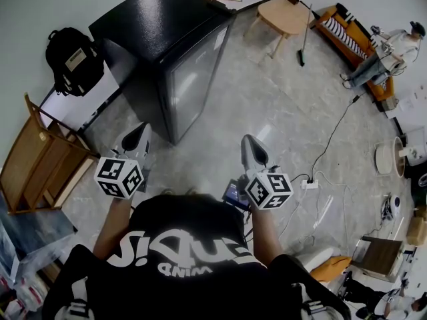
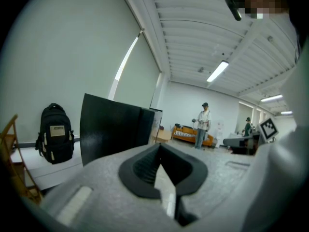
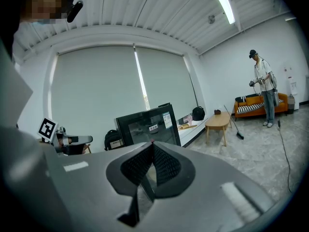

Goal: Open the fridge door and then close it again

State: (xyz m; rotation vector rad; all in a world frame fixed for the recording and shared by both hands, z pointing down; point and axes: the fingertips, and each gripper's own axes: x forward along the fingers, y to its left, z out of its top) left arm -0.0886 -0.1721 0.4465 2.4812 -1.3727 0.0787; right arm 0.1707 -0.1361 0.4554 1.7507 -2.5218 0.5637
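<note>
Pale floor (image 1: 280, 105): one closed fridge (image 1: 167, 45), one left gripper (image 1: 143, 128), one right gripper (image 1: 249, 140).

Seemingly marble floor (image 1: 267, 105), wooden table (image 1: 285, 15), orange sofa (image 1: 343, 27)

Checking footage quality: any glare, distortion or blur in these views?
Head view: strong fisheye bending; glare on the fridge door and floor. Left gripper view: left gripper soft, dark corners. Right gripper view: lamp blown out; fridge glass reflects.

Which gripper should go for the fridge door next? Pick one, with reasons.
Right, probably. The right gripper faces the fridge door head-on; the left gripper looks at the fridge's dark side. Both are shut, short of it.
</note>
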